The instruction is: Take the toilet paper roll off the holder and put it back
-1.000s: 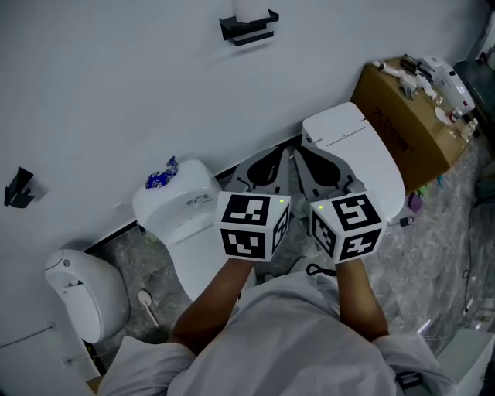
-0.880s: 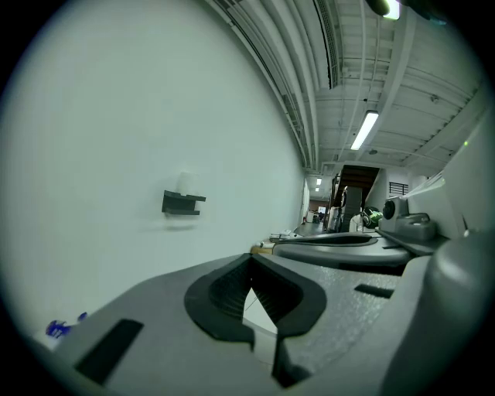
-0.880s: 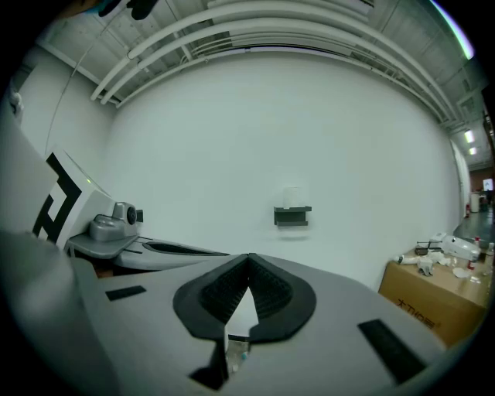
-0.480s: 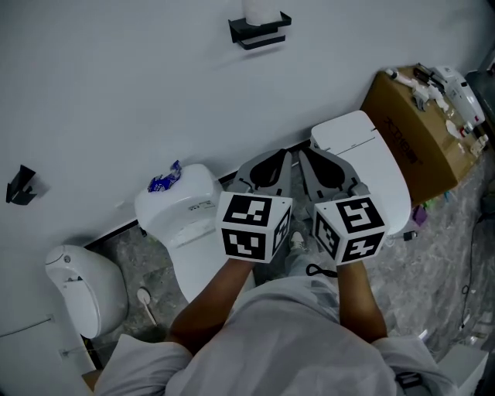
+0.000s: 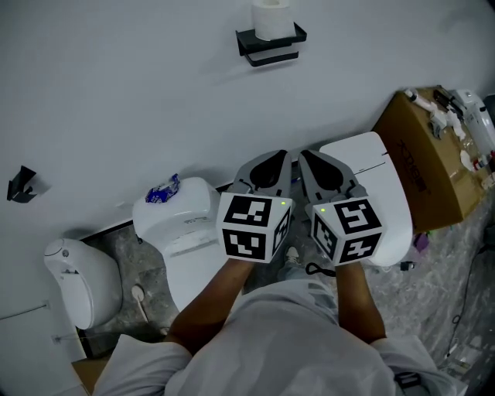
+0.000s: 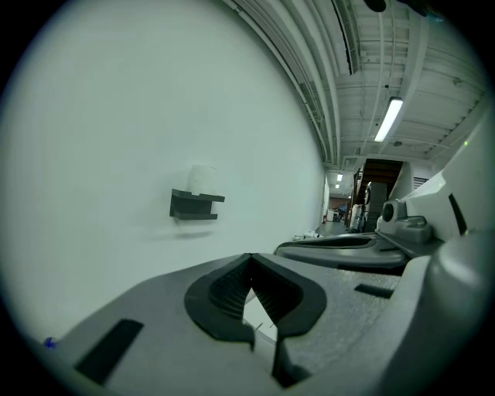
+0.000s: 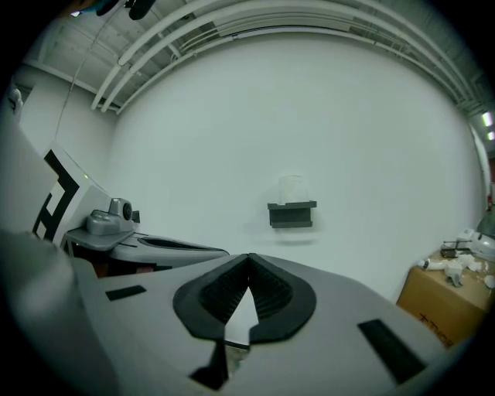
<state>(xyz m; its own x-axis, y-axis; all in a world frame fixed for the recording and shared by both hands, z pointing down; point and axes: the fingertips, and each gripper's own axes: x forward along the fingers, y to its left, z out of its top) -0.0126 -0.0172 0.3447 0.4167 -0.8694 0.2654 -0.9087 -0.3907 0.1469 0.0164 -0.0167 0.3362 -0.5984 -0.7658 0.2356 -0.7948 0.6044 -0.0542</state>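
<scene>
A white toilet paper roll (image 5: pixel 271 17) stands upright on a black wall holder (image 5: pixel 271 46) high on the white wall. The roll (image 6: pixel 203 178) and holder (image 6: pixel 193 205) show in the left gripper view, and the same roll (image 7: pixel 291 188) and holder (image 7: pixel 291 213) in the right gripper view. My left gripper (image 5: pixel 268 167) and right gripper (image 5: pixel 316 166) are side by side, well short of the wall and below the holder. Both are shut, tips meeting, with nothing held between them (image 6: pixel 250 258) (image 7: pixel 248 257).
Two white toilets (image 5: pixel 182 224) (image 5: pixel 371 193) stand against the wall beneath my grippers. A third white fixture (image 5: pixel 73 282) sits at the left, with a black wall bracket (image 5: pixel 21 186) above it. A cardboard box (image 5: pixel 433 162) with small items is at the right.
Both grippers have moved together toward the wall. The holder and roll have come further into the head view and the box has slid toward the right edge.
</scene>
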